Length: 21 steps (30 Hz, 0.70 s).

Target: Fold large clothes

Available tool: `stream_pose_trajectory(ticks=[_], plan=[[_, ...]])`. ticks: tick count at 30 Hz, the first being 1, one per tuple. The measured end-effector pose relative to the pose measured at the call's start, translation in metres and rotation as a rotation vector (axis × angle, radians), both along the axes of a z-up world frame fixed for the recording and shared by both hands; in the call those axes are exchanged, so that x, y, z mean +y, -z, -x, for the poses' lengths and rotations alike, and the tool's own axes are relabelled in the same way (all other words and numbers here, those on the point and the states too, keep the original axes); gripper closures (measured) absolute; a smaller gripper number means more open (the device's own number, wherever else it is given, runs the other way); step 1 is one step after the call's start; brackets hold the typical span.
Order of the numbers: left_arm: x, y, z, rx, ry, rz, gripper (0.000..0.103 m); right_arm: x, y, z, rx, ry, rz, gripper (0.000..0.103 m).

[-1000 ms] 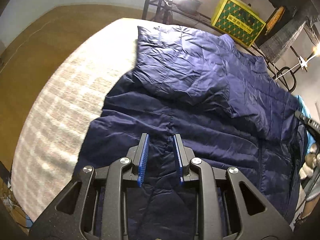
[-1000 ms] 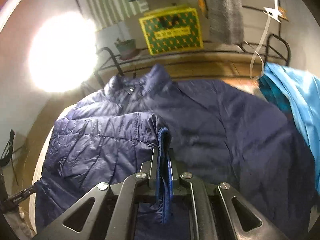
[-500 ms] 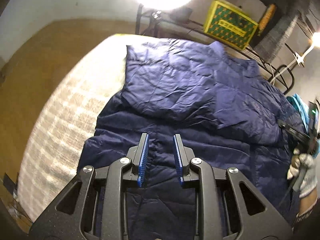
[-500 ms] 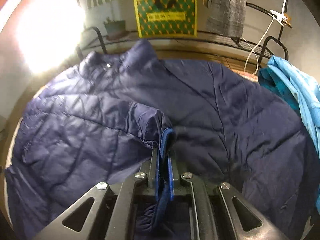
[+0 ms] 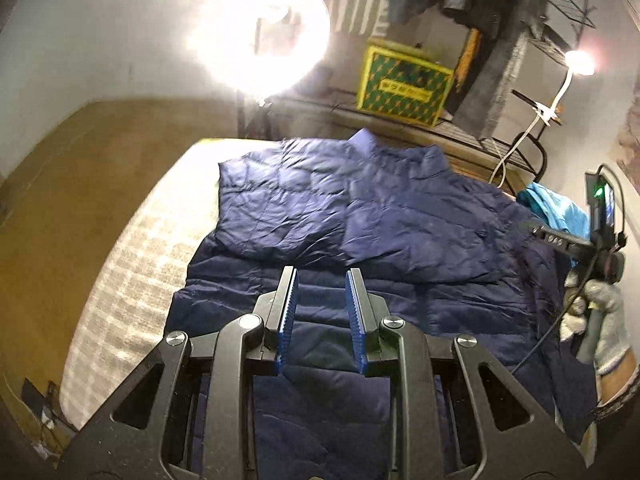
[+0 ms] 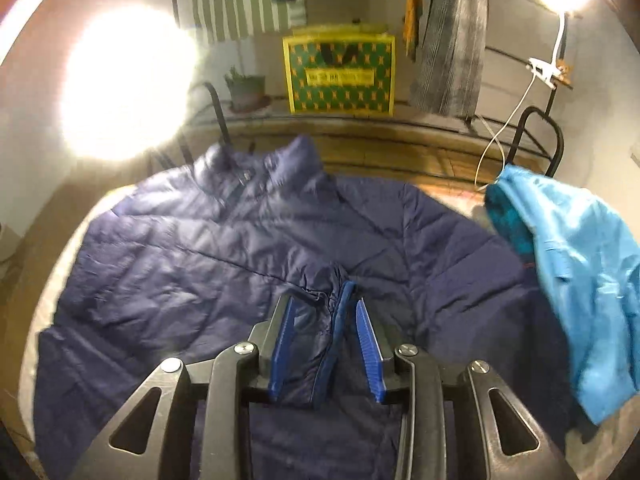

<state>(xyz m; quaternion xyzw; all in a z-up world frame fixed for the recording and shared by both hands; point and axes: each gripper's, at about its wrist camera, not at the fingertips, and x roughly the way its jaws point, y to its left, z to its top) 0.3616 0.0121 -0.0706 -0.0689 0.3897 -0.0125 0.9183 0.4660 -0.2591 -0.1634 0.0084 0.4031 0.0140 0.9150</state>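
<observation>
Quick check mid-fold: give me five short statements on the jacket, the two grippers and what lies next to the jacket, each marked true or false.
1. The navy jacket lies spread on the bed, both sleeves folded across its chest. True.
2. The left gripper is clamped on the jacket's hem. False: its jaws stand apart above the fabric, nothing between them.
3. The sleeve cuff lies between the pads of the right gripper. True; the jaws are opening and no longer press on it.
4. A light blue garment lies beside the jacket. True.
5. The green and yellow box sits on the jacket. False: it stands on the rack behind the bed.
</observation>
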Motion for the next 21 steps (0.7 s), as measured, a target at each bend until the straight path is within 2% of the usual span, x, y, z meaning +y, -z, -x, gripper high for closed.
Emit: stream_pose_trajectory(ticks=[9, 15, 21], plan=[[-0.047, -0.037, 0.047, -0.110, 0.094, -0.004, 0.078, -0.017, -0.058, 0.086, -0.093, -0.025, -0.050, 0.065], [-0.073, -0.048, 0.069, -0.149, 0.150, 0.011, 0.077, -0.034, -0.076, 0.136, -0.138, -0.004, -0.073, 0.064], [-0.098, -0.052, 0.081, -0.175, 0.202, -0.020, 0.077, -0.049, -0.084, 0.182, -0.167, 0.016, -0.066, 0.061]])
